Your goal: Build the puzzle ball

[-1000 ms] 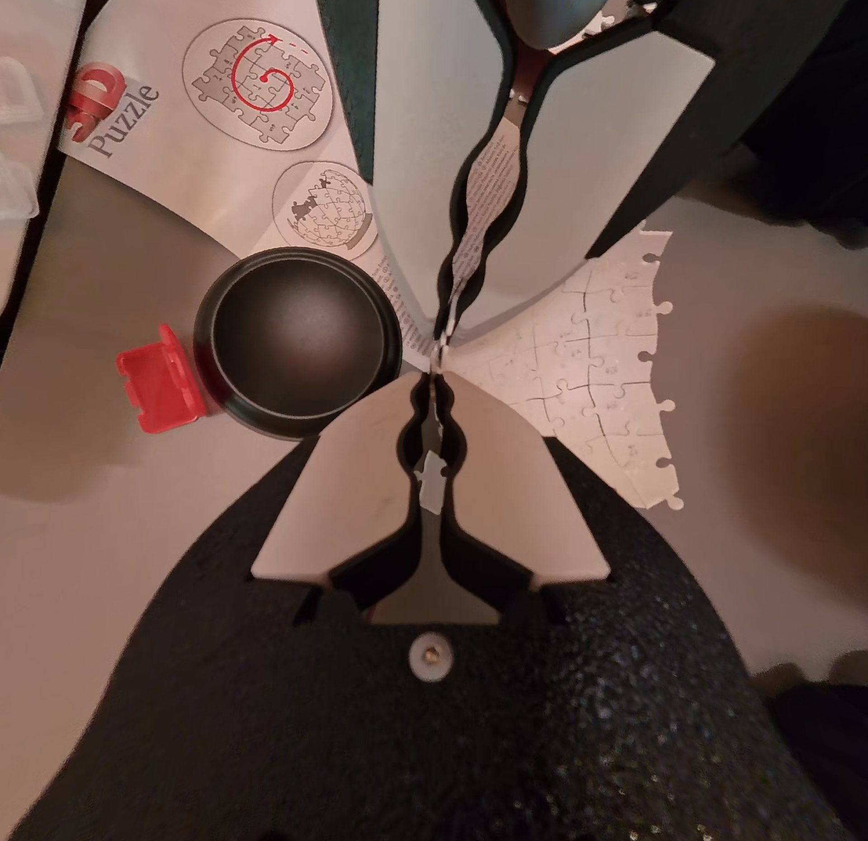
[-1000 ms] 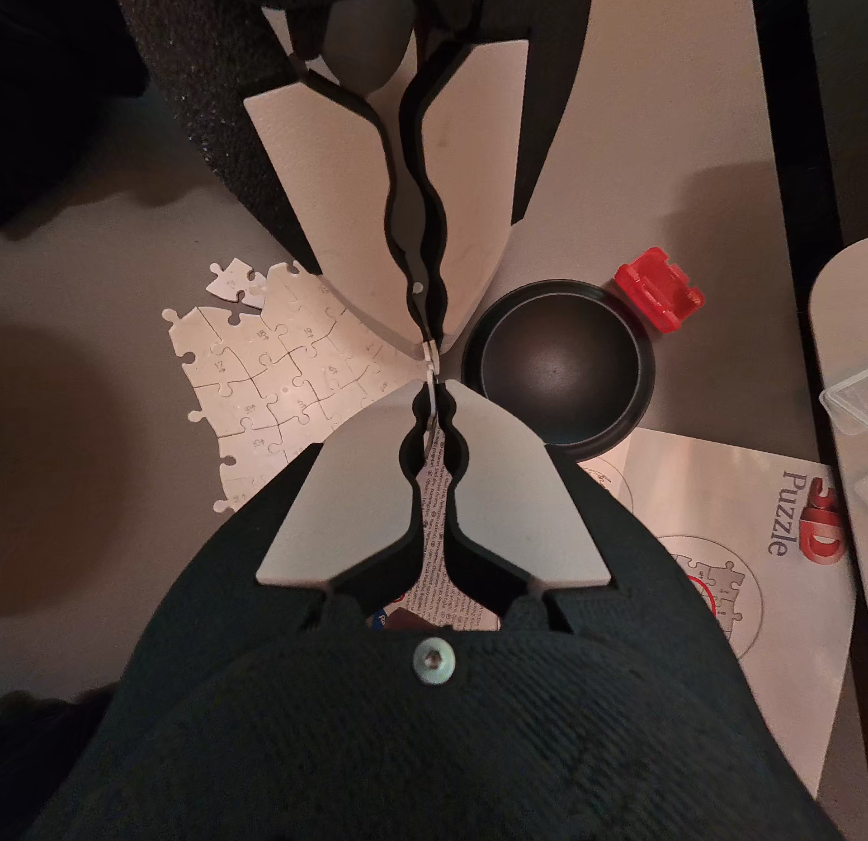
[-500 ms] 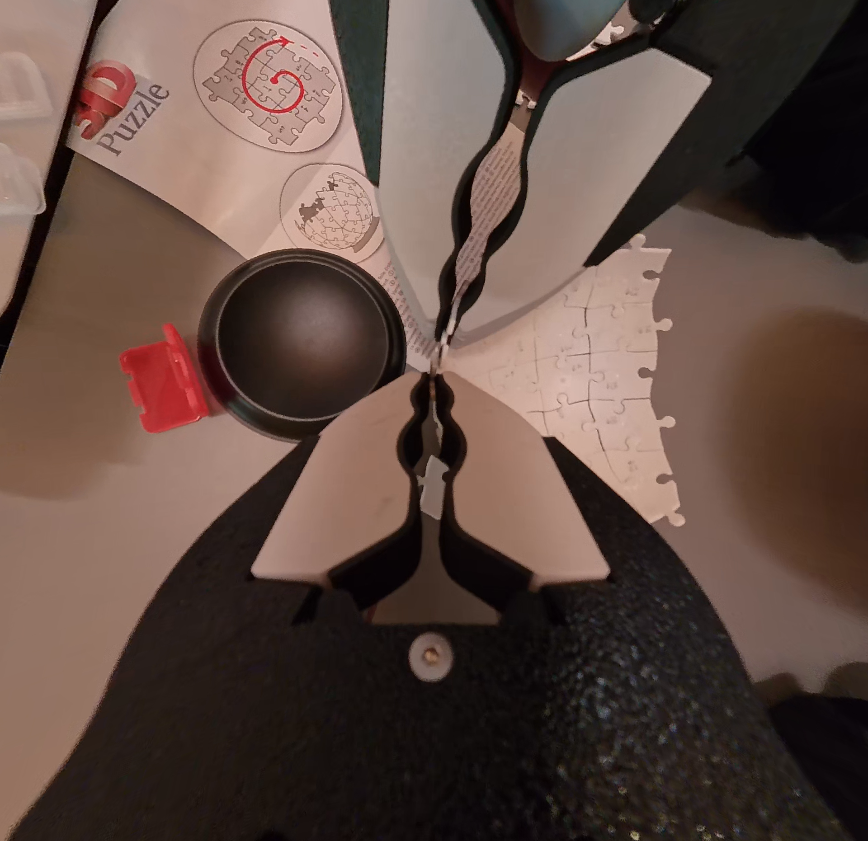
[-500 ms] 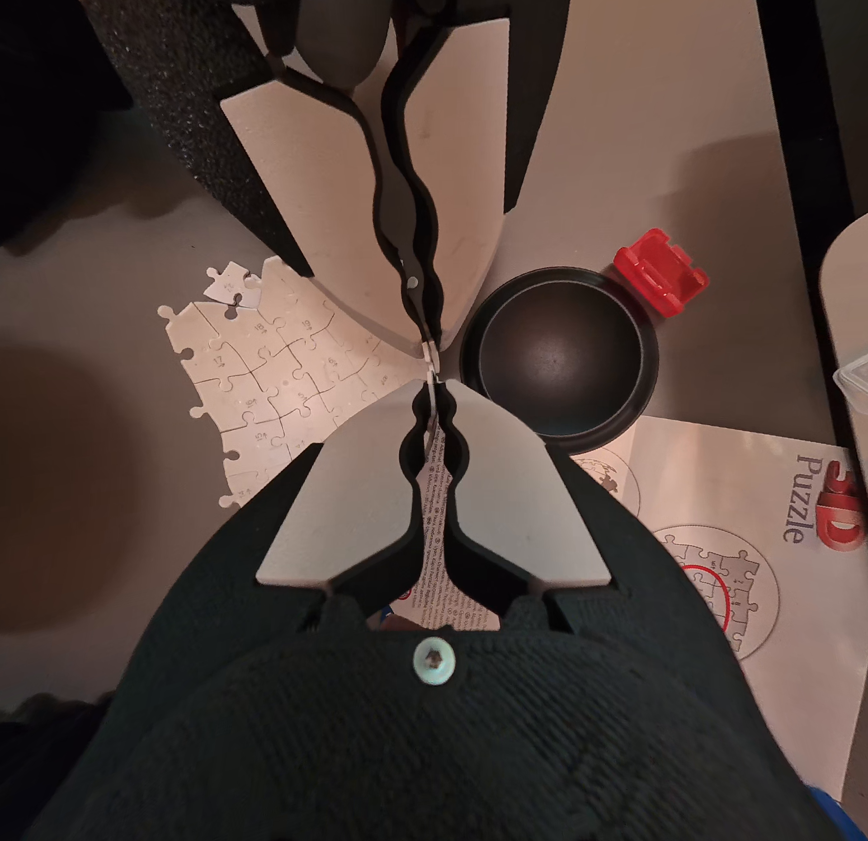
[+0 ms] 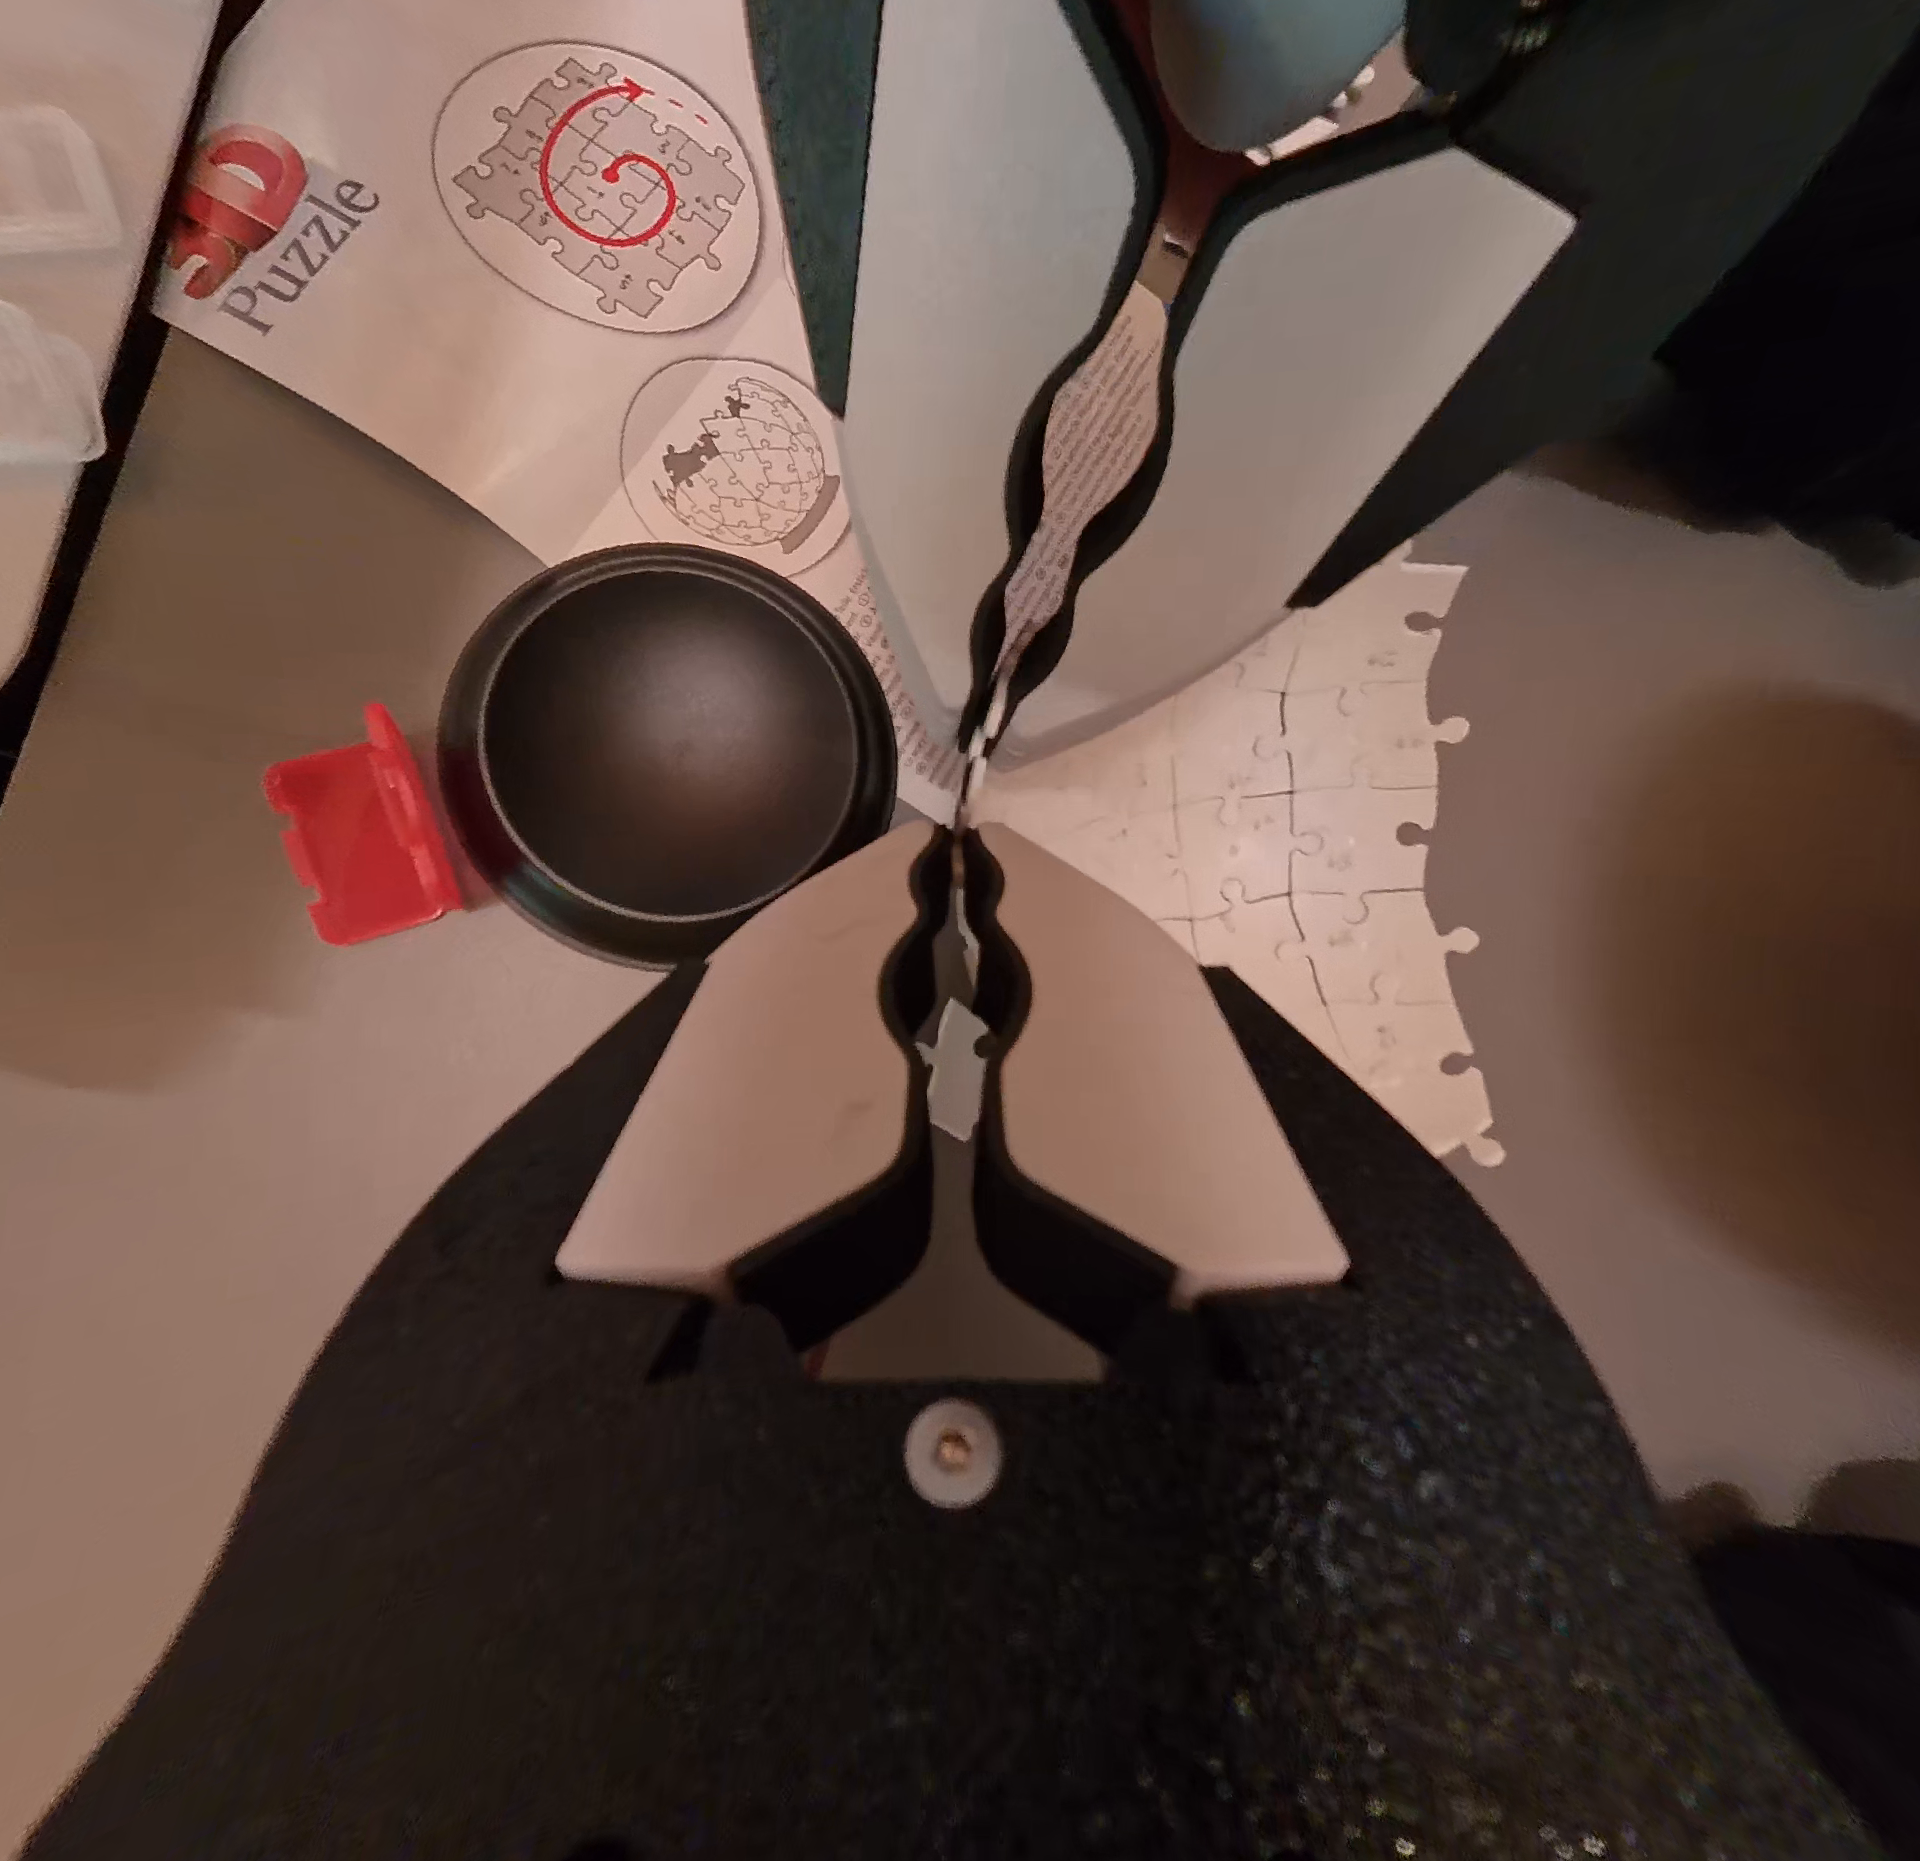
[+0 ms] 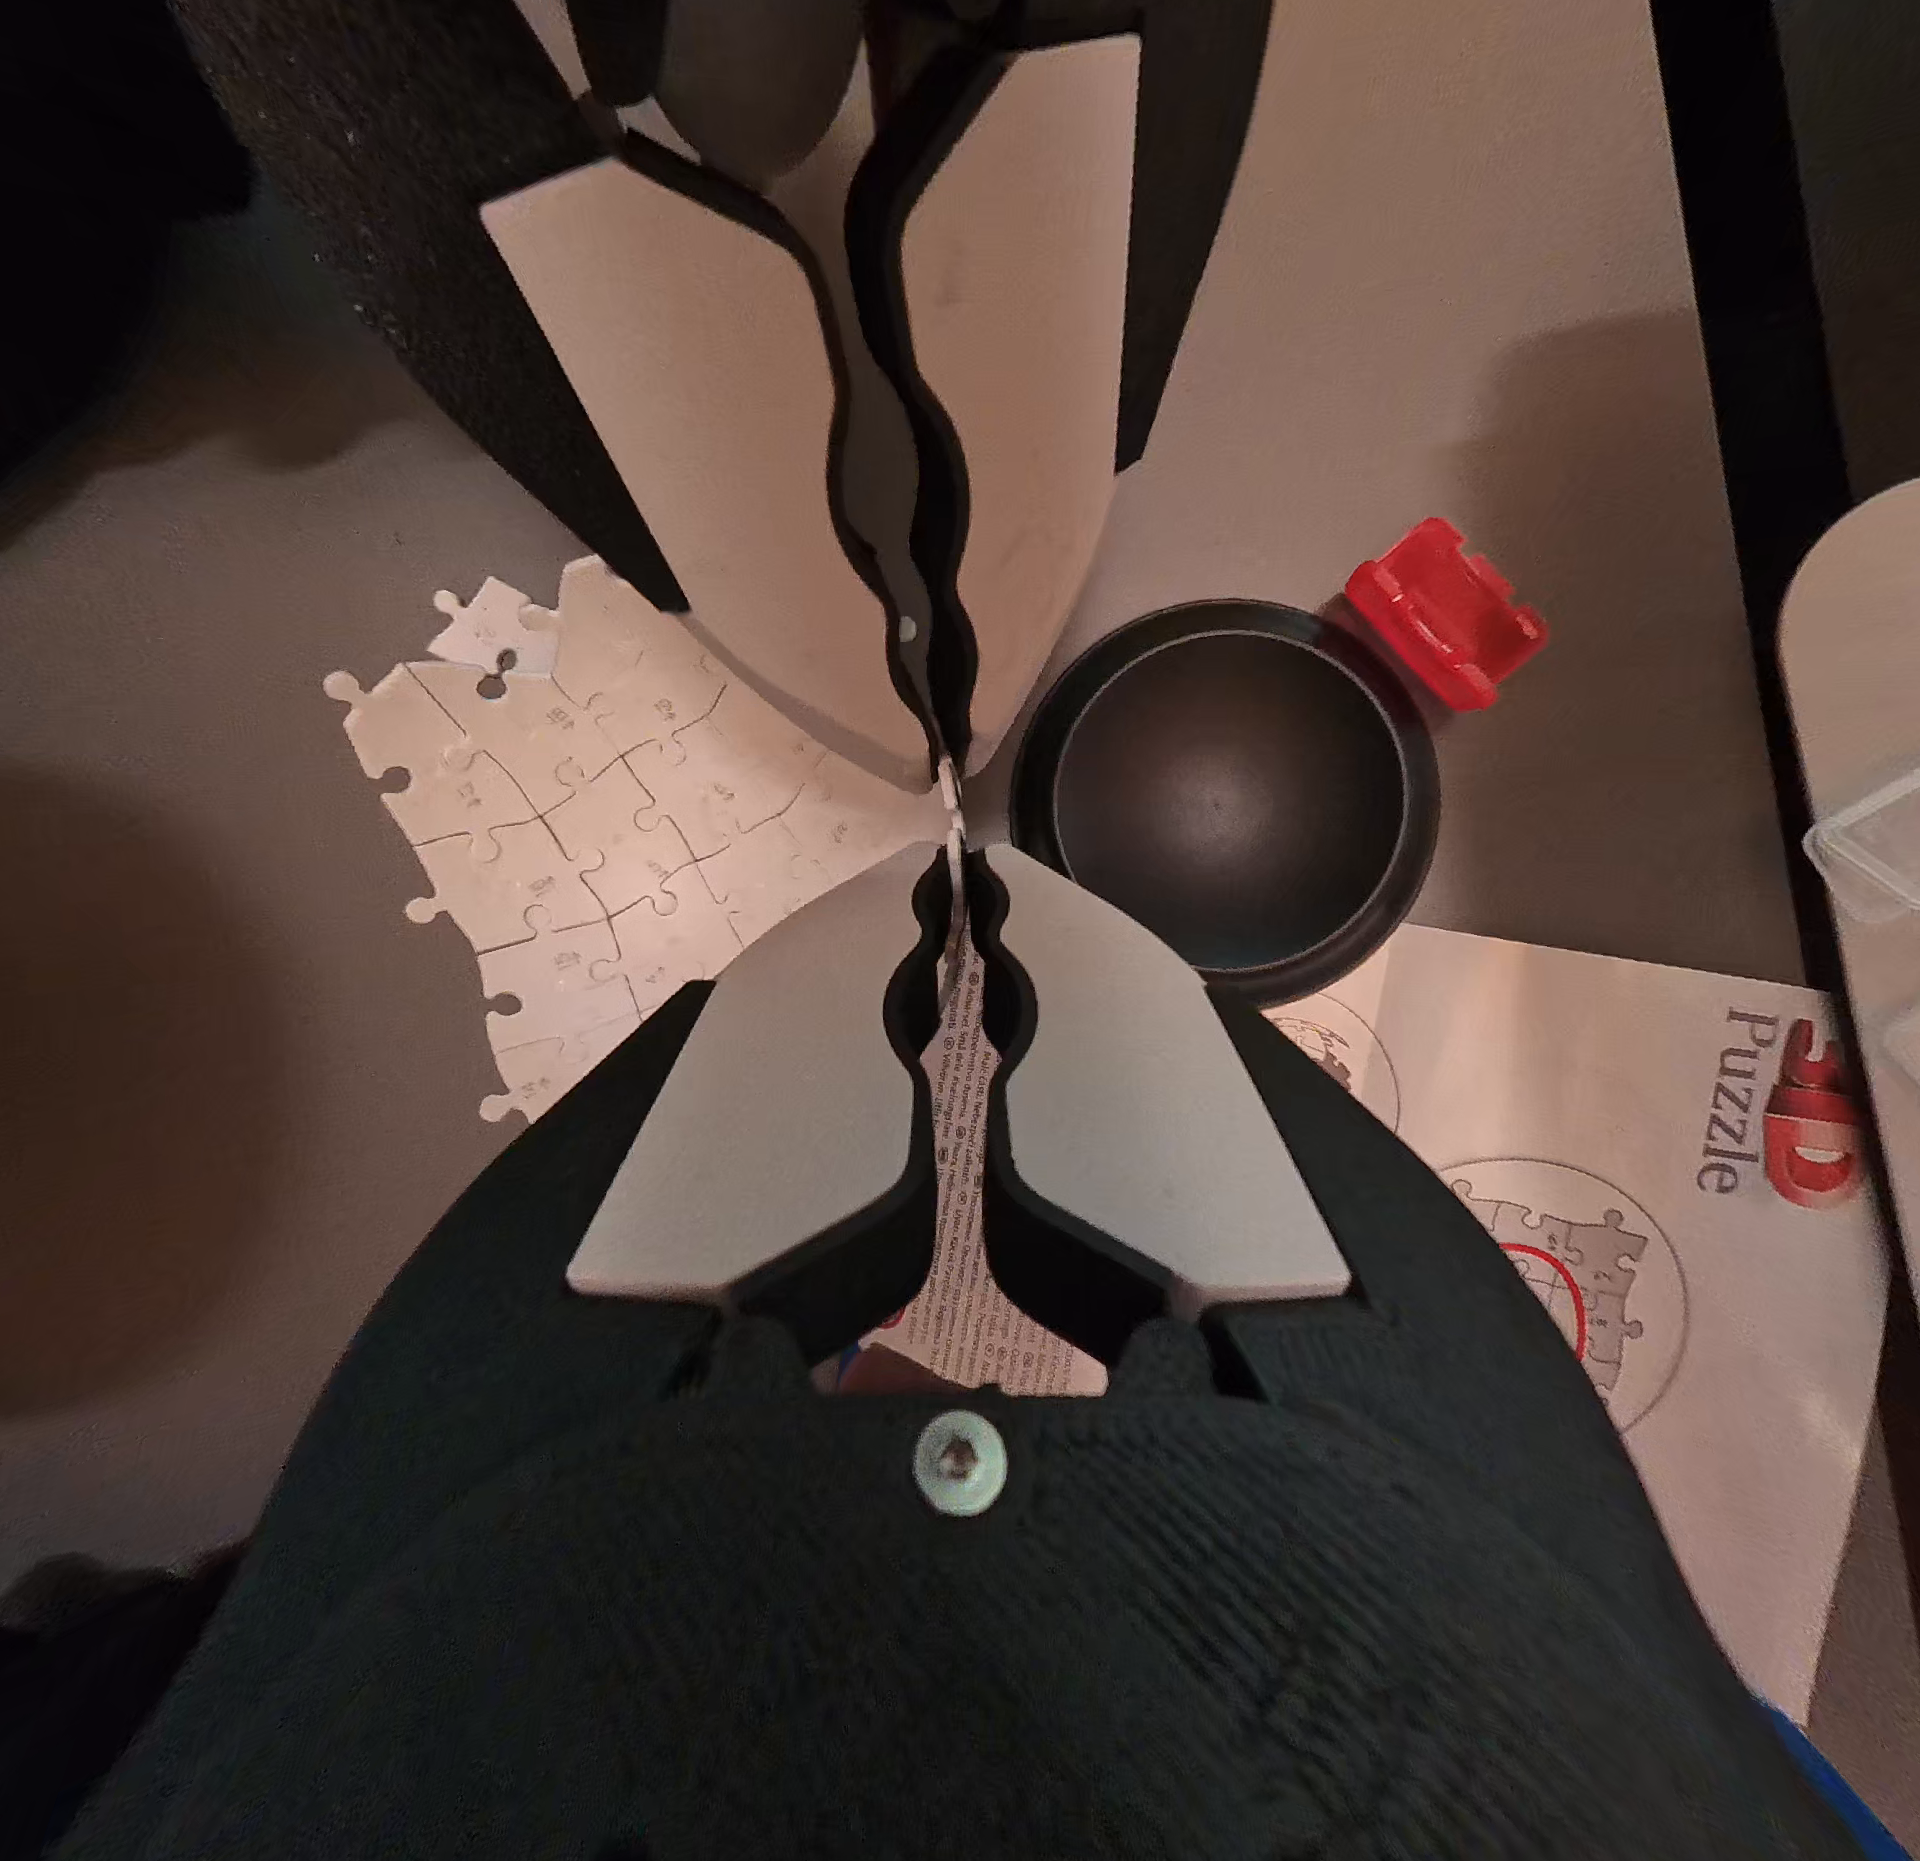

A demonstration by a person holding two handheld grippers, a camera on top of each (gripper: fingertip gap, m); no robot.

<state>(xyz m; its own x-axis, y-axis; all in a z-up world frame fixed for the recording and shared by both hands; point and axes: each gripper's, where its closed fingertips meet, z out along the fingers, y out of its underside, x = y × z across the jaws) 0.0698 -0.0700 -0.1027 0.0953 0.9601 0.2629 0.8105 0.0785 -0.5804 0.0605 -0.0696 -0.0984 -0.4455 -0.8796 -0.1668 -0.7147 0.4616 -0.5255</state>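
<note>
A: So, where do the two pieces sit relative to each tool?

B: Tip to tip. The left tool (image 5: pixel 961 840) is pressed together on a small white puzzle piece (image 5: pixel 958 1068), seen edge-on between its pads. Straight ahead of it, the right tool (image 6: pixel 956 855) is pinching its own thin piece (image 6: pixel 951 809), and the two edges meet or nearly meet right at the fingertips.

A: Which way does the long axis run?

B: Along the line both tools share. Each piece stands on edge, pointing from one tool into the other, so I judge the coming move to be a straight push along that line, with the knob lined up to its socket. Neither tool is nearer; the joint lies midway.

A: And the rest of the ball?

B: Still flat. The joined sheet of pieces (image 5: pixel 1340 855) lies on the worktop (image 5: pixel 187 1136) below and right of the left tool, and left of the right tool. One loose piece (image 6: pixel 488 637) rests at its far corner in the right wrist view.

A: Anything in the way?

B: Nothing between the tips. The black bowl stand (image 5: pixel 665 762) sits just beside the joint, left of the left tool, with a red clip (image 5: pixel 358 840) touching its outer side. The instruction sheet (image 5: pixel 457 253) lies beyond, under the right tool.
</note>
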